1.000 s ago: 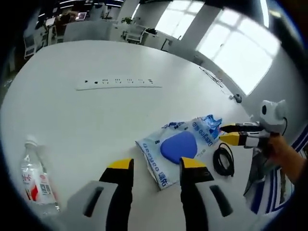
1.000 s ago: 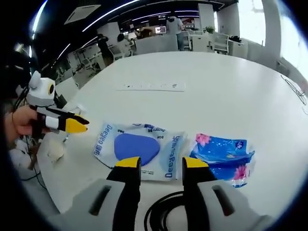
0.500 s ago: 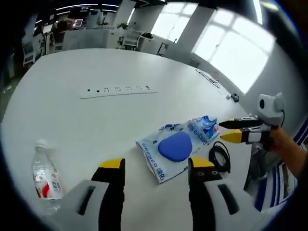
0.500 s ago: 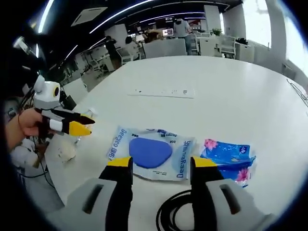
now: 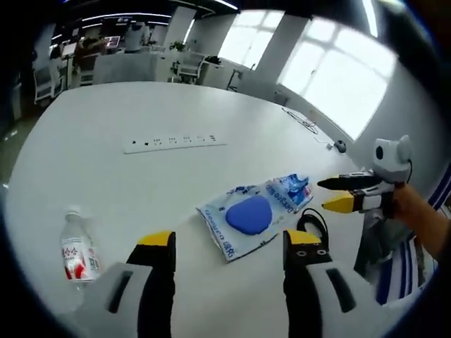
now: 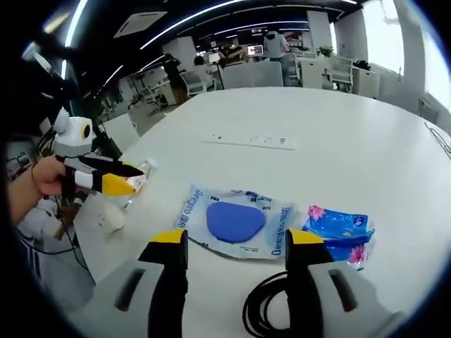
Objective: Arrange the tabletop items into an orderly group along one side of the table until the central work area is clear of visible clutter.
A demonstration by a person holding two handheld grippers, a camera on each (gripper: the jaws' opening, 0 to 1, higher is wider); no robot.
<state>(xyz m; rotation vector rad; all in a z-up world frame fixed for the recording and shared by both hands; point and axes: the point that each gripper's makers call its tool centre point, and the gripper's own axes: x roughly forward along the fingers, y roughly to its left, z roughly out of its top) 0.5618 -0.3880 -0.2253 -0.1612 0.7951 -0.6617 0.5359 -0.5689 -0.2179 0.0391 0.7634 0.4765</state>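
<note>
A white-and-blue pouch with a blue oval point(image 5: 246, 215) point(image 6: 236, 221) lies flat on the white table point(image 5: 141, 183). Beside it are a blue flowered tissue pack point(image 5: 292, 189) point(image 6: 340, 229) and a coiled black cable point(image 5: 313, 225) point(image 6: 268, 320). A small water bottle point(image 5: 76, 252) with a red label lies at the near left. My left gripper point(image 5: 230, 243) point(image 6: 137, 177) hovers open, short of the pouch. My right gripper point(image 6: 237, 243) point(image 5: 324, 196) is open too, over the cable's edge, holding nothing.
A long white power strip point(image 5: 174, 141) point(image 6: 248, 141) is set into the table farther back. A crumpled white scrap point(image 6: 109, 220) sits near the table edge below the left gripper. A hand point(image 6: 35, 179) holds that gripper. Office desks and chairs stand beyond.
Both views have pulled back from the table, so the items look smaller. The jaws of both grippers have spread a little wider. The items themselves have not moved.
</note>
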